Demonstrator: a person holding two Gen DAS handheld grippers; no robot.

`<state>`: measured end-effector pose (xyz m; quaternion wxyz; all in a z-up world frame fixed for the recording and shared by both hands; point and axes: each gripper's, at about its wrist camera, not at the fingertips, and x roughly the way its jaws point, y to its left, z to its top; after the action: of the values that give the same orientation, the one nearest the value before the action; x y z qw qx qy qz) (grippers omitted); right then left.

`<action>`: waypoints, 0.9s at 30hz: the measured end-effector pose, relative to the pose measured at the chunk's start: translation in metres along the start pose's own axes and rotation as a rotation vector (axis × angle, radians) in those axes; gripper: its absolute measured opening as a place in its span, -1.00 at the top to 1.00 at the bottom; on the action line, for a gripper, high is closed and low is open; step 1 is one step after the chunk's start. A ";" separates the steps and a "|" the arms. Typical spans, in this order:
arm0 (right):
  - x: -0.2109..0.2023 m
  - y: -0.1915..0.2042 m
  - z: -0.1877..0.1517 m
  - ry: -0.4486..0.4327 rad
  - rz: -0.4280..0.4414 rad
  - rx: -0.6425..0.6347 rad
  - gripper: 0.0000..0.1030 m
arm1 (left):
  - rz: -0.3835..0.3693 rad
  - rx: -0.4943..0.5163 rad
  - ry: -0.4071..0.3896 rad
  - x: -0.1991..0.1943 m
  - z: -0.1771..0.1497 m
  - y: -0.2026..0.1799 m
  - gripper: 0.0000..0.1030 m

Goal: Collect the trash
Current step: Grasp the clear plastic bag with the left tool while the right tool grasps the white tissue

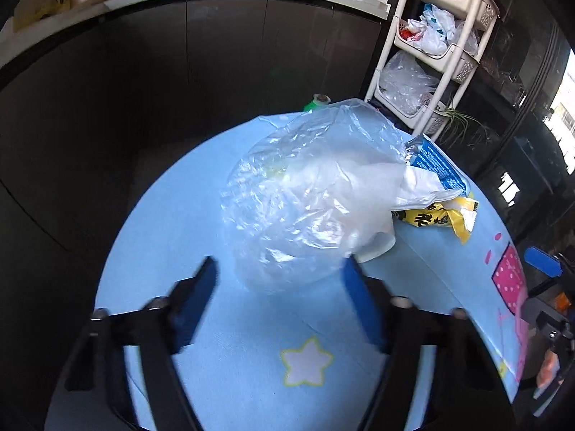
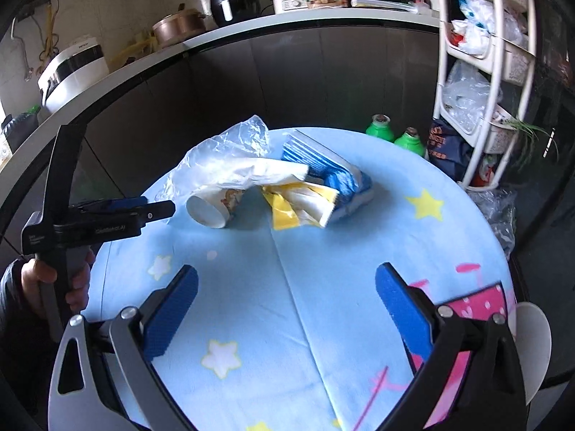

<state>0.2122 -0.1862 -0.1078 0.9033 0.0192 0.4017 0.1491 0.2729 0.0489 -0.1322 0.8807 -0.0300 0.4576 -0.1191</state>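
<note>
A crumpled clear plastic bag lies on the blue star-print tablecloth, draped over a tipped paper cup. Behind them lie a yellow wrapper and a blue package. My left gripper is open, and the bag's near edge reaches between its fingers; the right finger brushes it while the left one stands apart. In the right wrist view the cup, the bag, the wrapper and the package sit mid-table. The left gripper comes in from the left. My right gripper is open over bare cloth.
A white shelf rack stuffed with plastic bags stands past the table's far right. Two green bottles stand behind the table edge. A dark cabinet front with a counter of appliances runs behind. A hand holds the left gripper's handle.
</note>
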 end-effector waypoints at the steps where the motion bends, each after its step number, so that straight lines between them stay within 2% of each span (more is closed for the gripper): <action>1: 0.005 0.005 0.006 -0.001 0.007 -0.029 -0.80 | -0.029 -0.014 0.005 -0.002 0.000 0.003 0.22; 2: 0.009 0.010 0.010 -0.004 0.007 -0.054 -0.71 | -0.047 -0.020 0.006 -0.005 -0.001 0.006 0.56; 4: 0.017 0.017 0.021 -0.016 0.010 -0.115 -0.61 | -0.063 -0.019 0.007 -0.010 -0.003 0.010 0.94; 7: 0.040 0.034 0.038 -0.021 -0.008 -0.239 -0.39 | -0.091 -0.048 -0.016 -0.024 -0.008 0.017 0.99; 9: 0.055 0.043 0.043 -0.007 -0.040 -0.302 -0.15 | -0.105 -0.059 -0.029 -0.031 -0.011 0.021 0.99; 13: 0.080 0.061 0.046 0.011 -0.100 -0.430 -0.13 | -0.108 -0.049 -0.038 -0.039 -0.016 0.023 0.99; 15: 0.090 0.069 0.045 0.010 -0.131 -0.486 -0.13 | -0.107 -0.043 -0.049 -0.037 -0.018 0.023 0.74; 16: 0.095 0.072 0.045 0.010 -0.145 -0.507 -0.13 | -0.084 -0.042 -0.056 -0.035 -0.018 0.024 0.18; 17: 0.100 0.074 0.046 0.012 -0.161 -0.525 -0.13 | -0.057 -0.041 -0.072 -0.034 -0.017 0.024 -0.24; 19: 0.107 0.078 0.045 0.015 -0.179 -0.553 -0.02 | -0.039 -0.026 -0.090 -0.031 -0.014 0.022 -0.28; 20: 0.110 0.080 0.046 0.014 -0.183 -0.562 0.10 | -0.044 -0.014 -0.085 -0.028 -0.012 0.021 -0.28; 22: 0.114 0.081 0.047 0.015 -0.199 -0.581 0.39 | -0.035 0.020 -0.080 -0.021 -0.008 0.017 -0.28; 23: 0.115 0.080 0.047 0.017 -0.202 -0.580 0.73 | -0.022 0.041 -0.075 -0.016 -0.006 0.014 -0.28; 24: 0.116 0.079 0.049 0.018 -0.202 -0.574 0.88 | -0.012 0.059 -0.067 -0.010 -0.005 0.012 -0.28; 27: 0.103 0.076 0.052 -0.008 -0.146 -0.522 0.89 | -0.024 0.068 -0.032 0.005 -0.001 0.011 -0.26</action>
<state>0.2958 -0.0800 -0.1350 0.8877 -0.2428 0.3463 0.1822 0.2769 0.0580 -0.1389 0.8869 -0.0076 0.4388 -0.1445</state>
